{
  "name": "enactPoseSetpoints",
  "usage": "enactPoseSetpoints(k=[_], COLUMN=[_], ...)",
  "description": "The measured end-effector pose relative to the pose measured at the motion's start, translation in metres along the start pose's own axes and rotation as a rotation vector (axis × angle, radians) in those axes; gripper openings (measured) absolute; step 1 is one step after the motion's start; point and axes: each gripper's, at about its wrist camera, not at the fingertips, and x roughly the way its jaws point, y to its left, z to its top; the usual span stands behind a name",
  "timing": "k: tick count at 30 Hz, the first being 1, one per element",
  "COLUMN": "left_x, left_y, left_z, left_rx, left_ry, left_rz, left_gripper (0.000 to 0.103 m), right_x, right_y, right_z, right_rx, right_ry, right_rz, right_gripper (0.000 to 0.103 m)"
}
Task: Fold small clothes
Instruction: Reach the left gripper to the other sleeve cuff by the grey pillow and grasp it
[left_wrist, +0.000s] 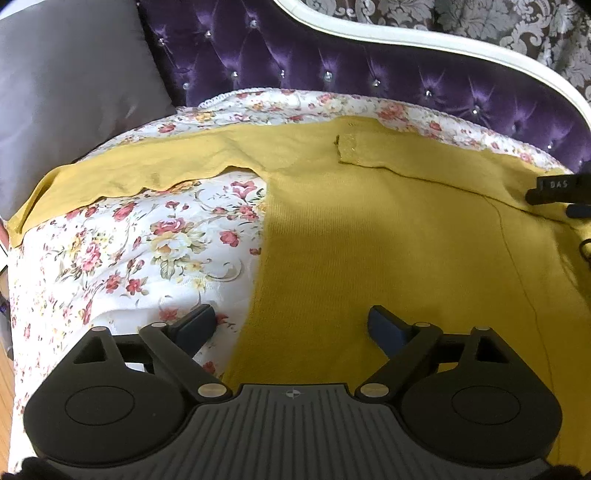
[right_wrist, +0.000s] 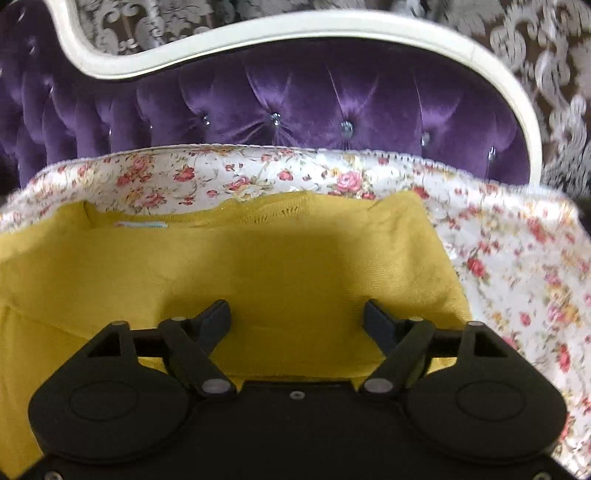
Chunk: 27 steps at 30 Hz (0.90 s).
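Mustard knit top (left_wrist: 369, 236) spread flat, one sleeve (left_wrist: 122, 177) outstretched.

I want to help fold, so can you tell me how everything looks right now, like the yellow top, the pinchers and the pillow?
yellow top: spread flat on the floral cover, right side folded over the body, left sleeve stretched out.
left sleeve: unfolded, lying flat.
left gripper: open, holding nothing.
right gripper: open over the top, holding nothing.
floral cover: smooth, partly covered.
grey pillow: leaning against the purple headboard.
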Motion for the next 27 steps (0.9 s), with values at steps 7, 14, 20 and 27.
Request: enactPoseSetpoints(k=[7, 14, 20, 27], left_x=[-0.004, 0.049, 0.111, 0.116], left_y=[0.019, -0.004, -0.01, -0.022], left_z=[0.06, 0.128, 0.141, 0.147], left_rx=[-0.135, -0.112, -0.242, -0.043], left_ry=[-0.005, 0.006, 0.153, 0.014], left_rz=[-0.175, -0.179, -0.239, -0.025], left_gripper=[0.085, 0.085, 0.064, 0.014], right_x=[0.0, 0.004, 0.004, 0.004], right_y=[-0.005, -0.005, -0.004, -0.004], right_z=[-0.011, -0.012, -0.012, -0.012], right_rx=[0.021, 0.017, 0.014, 0.014], right_ry=[-0.048, -0.043, -0.048, -0.05], right_rz=[0.017, 0.034, 0.033, 0.033], right_gripper=[0.101, 0.103, 0.103, 0.103])
